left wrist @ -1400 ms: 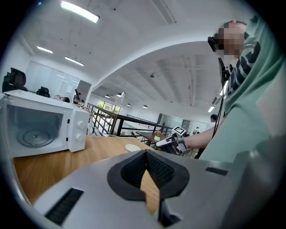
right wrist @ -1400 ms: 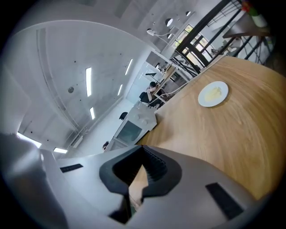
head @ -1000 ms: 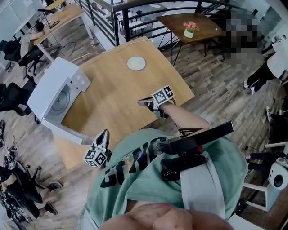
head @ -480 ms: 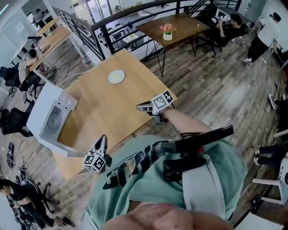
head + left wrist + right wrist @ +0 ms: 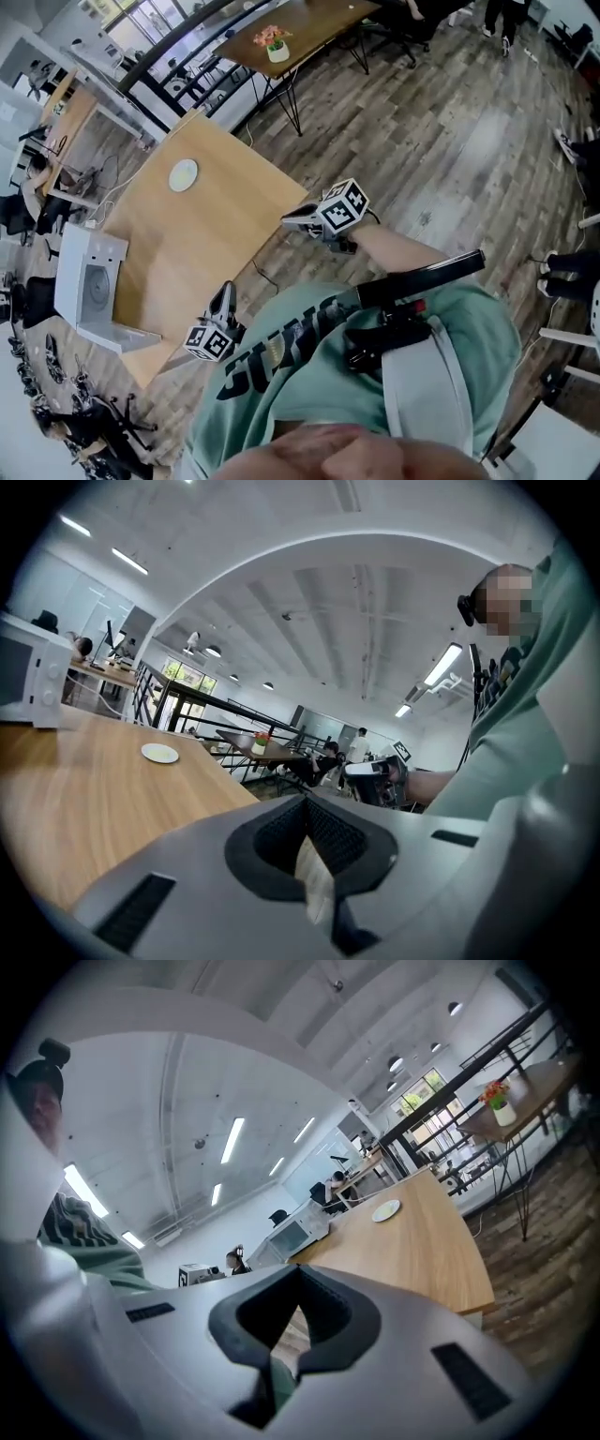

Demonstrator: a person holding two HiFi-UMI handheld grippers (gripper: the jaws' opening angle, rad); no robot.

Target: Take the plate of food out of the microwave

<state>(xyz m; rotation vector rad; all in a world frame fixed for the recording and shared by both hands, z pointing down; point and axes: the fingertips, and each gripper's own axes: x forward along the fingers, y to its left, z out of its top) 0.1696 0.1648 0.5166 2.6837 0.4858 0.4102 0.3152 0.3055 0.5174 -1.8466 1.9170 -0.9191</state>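
Observation:
The white plate of food (image 5: 183, 174) lies on the light wooden table (image 5: 216, 234), far from the white microwave (image 5: 89, 291), whose door hangs open at the table's left end. Both grippers are held off the table, near the person's body. My left gripper (image 5: 222, 300) is shut and empty beside the table's near edge. My right gripper (image 5: 291, 218) is shut and empty, past the table's right corner, over the floor. The left gripper view shows the plate (image 5: 159, 753) and microwave (image 5: 28, 682) far off; the right gripper view shows the plate (image 5: 385, 1210) and microwave (image 5: 292, 1234) too.
A dark table with a flower pot (image 5: 275, 44) stands beyond a black railing (image 5: 178, 56). Plank floor (image 5: 450, 169) spreads to the right. Desks, chairs and seated people line the left side (image 5: 37, 178).
The person has backed away from the table, so table, plate and microwave sit smaller and further left in the head view. Both grippers have come off the table with the person and stay shut.

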